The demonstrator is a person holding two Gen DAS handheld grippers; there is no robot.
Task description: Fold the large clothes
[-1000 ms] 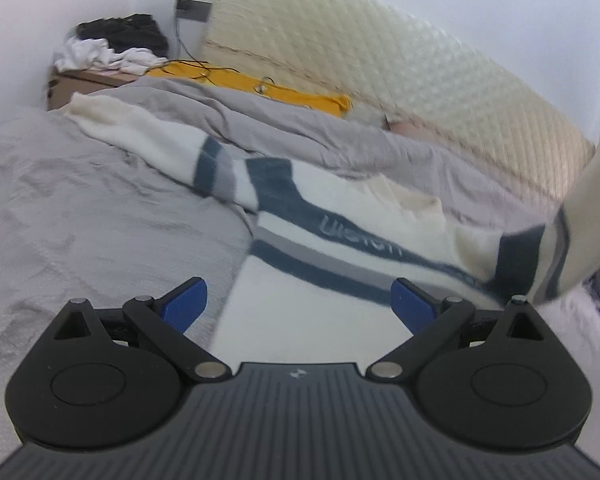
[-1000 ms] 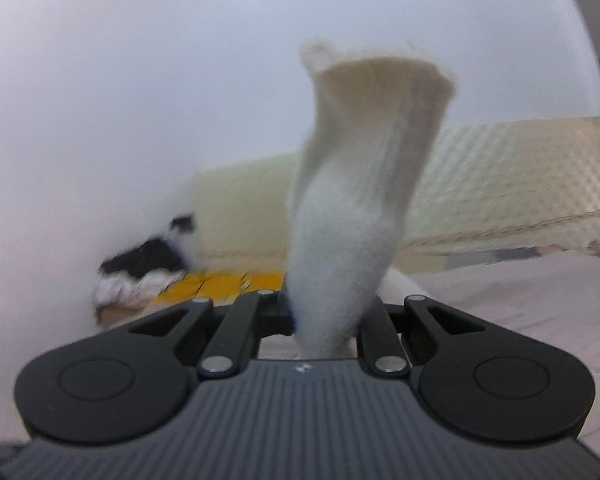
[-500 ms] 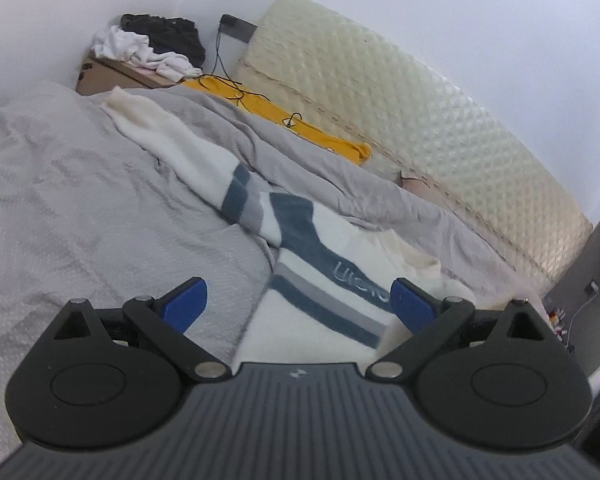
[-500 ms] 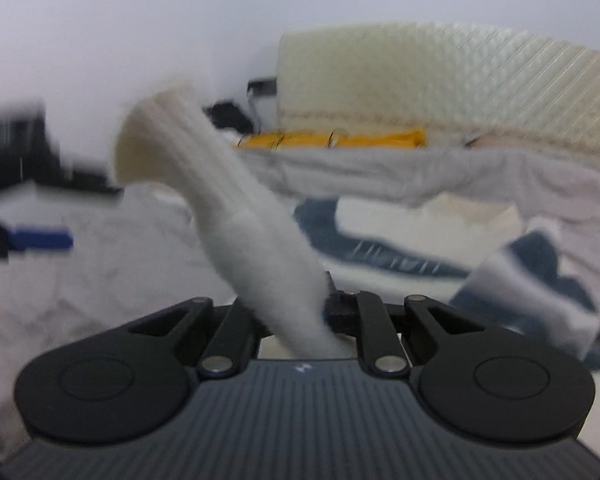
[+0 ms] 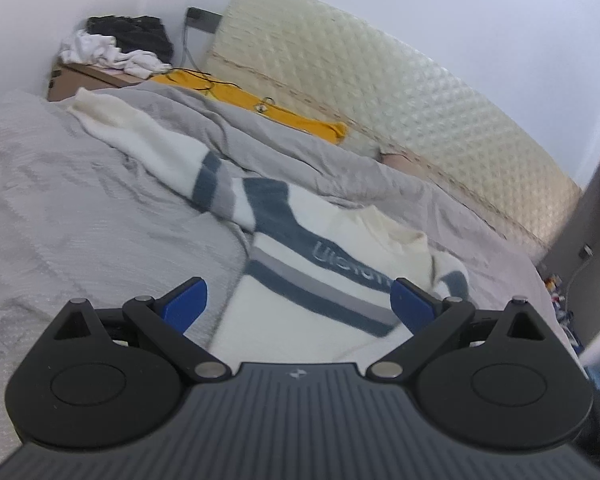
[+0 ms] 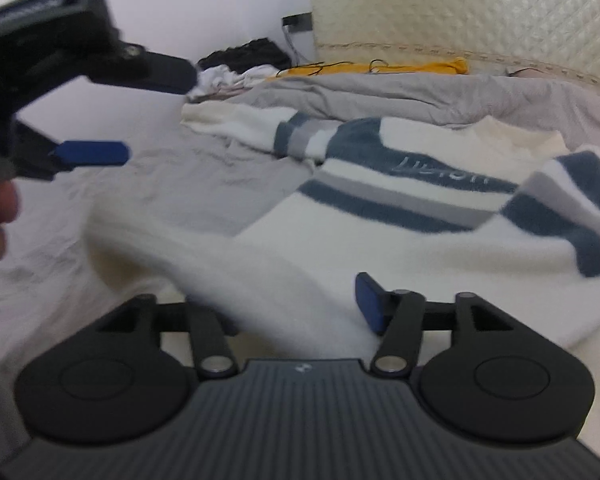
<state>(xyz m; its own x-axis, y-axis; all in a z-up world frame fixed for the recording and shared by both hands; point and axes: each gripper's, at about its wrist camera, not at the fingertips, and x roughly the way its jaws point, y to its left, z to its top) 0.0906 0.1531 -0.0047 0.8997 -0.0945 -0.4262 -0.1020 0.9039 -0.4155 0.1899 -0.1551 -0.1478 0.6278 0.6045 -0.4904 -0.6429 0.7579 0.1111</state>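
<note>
A cream sweater with blue and grey stripes (image 5: 300, 316) lies spread on the grey bed (image 5: 60, 208). Its far sleeve (image 5: 140, 132) stretches toward the back left. In the right wrist view the sweater (image 6: 380, 240) fills the middle, and its near sleeve (image 6: 204, 256) lies folded across the body, blurred, running through my right gripper (image 6: 300, 304), whose jaws stand apart. My left gripper (image 5: 298, 300) is open and empty just above the sweater's lower body. It also shows in the right wrist view (image 6: 88, 152) at the far left.
A quilted cream headboard (image 5: 400, 112) runs along the back. A yellow cloth with cables (image 5: 260, 108) lies at the bed's head. A cardboard box (image 5: 80, 76) with piled clothes stands in the back left corner. A crumpled grey duvet (image 5: 300, 152) lies behind the sweater.
My right gripper swung the near sleeve down from mid-air across the sweater's body and opened. The left gripper stayed open and shifted slightly over the sweater.
</note>
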